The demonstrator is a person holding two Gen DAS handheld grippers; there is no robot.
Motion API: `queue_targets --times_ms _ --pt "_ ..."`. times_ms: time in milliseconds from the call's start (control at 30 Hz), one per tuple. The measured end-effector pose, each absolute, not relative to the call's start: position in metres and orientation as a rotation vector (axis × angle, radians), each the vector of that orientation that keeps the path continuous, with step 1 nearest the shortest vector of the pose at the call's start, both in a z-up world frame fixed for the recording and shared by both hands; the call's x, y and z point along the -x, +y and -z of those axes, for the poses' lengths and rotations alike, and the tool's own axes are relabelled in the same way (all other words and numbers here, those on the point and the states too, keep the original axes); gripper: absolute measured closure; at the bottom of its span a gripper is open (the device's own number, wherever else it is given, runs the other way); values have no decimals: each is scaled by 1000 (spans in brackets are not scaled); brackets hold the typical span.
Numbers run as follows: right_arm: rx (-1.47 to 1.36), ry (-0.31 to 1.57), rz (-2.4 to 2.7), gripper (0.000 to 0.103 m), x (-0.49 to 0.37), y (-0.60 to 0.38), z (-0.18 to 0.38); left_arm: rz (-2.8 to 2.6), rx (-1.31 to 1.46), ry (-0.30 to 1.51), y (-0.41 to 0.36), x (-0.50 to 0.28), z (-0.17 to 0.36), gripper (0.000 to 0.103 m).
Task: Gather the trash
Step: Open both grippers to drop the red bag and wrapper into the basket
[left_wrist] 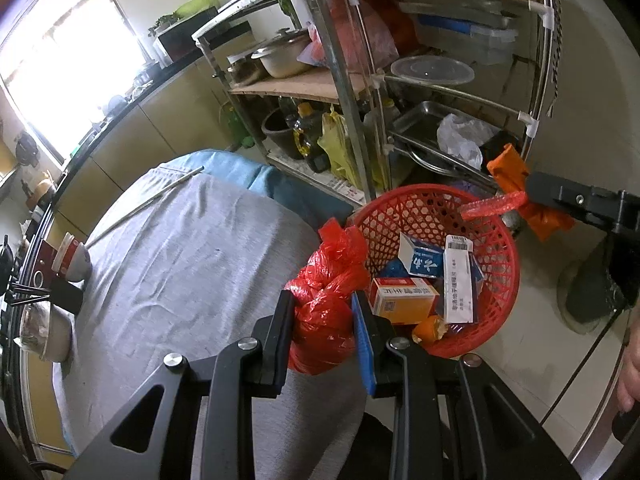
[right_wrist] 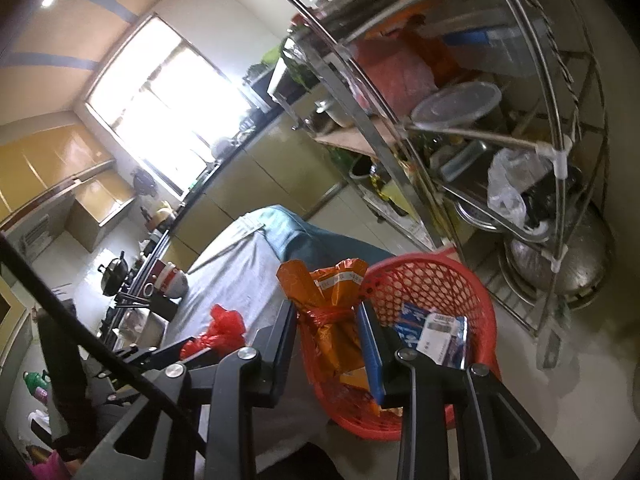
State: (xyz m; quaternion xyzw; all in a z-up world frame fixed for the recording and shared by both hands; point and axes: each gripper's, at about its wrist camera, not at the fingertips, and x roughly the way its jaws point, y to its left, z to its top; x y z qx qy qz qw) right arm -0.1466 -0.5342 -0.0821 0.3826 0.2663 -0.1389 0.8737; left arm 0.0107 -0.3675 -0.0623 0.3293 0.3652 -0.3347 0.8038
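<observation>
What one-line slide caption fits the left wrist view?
Left claw grips a knotted red plastic bag beside a red basket already holding cartons.

In the left wrist view, a cloth-covered table (left_wrist: 180, 240) fills the lower left of the frame. A knotted plastic bag (left_wrist: 326, 300) is held between the pads of the left claw (left_wrist: 324, 332) at lower centre, at the table's right edge. Just right of the bag, a mesh basket (left_wrist: 496, 264) is seen, with several cartons (left_wrist: 404, 300) lying in it. A metal shelf rack (left_wrist: 360, 92) stands behind the basket, in the upper right. Bowls (left_wrist: 74, 262) are placed at the table's left edge, and a thin rod (left_wrist: 152, 200) lies across its far part. In the right wrist view, a tied packet (right_wrist: 332, 304) is clamped in the right claw (right_wrist: 328, 320) at centre, over the basket's near rim.
</observation>
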Motion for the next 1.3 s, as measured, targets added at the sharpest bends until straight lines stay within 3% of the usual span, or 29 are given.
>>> queue_targets --times_ms 1300 --pt "-849 569 316 69 165 -552 101 753 -773 789 -399 -3 86 73"
